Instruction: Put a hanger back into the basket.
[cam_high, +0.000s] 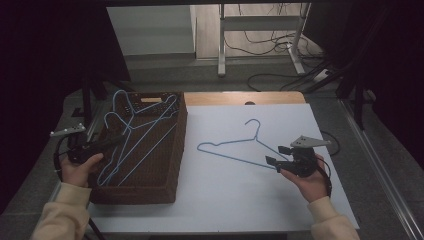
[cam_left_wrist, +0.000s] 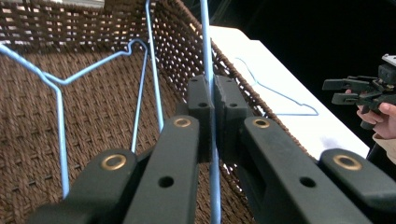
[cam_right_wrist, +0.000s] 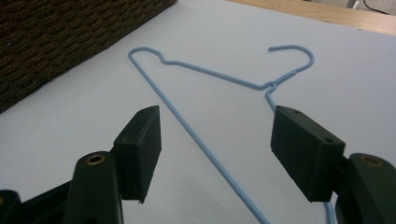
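- The left gripper (cam_high: 116, 141) is pinching one blue hanger wire (cam_left_wrist: 206, 42) inside the brown basket (cam_high: 150, 192); this wire runs toward 1 o'clock.
- The hanger on the table (cam_high: 235, 147) lies flat, its hook at 12 o'clock and its long bar running from 9 to 4 o'clock.
- The right gripper (cam_high: 276, 155) has its jaws spread around this hanger's near end, not pressing it.

Your sleeves (cam_high: 60, 215) are cream, cuffs ribbed. Both grippers — left (cam_left_wrist: 212, 100), right (cam_right_wrist: 215, 149) — are matte black, with blocky pads on linked bars, brass-ringed pivots and small screw holes. Each carries a grey three-cornered plate (cam_high: 310, 142) and a black cable.
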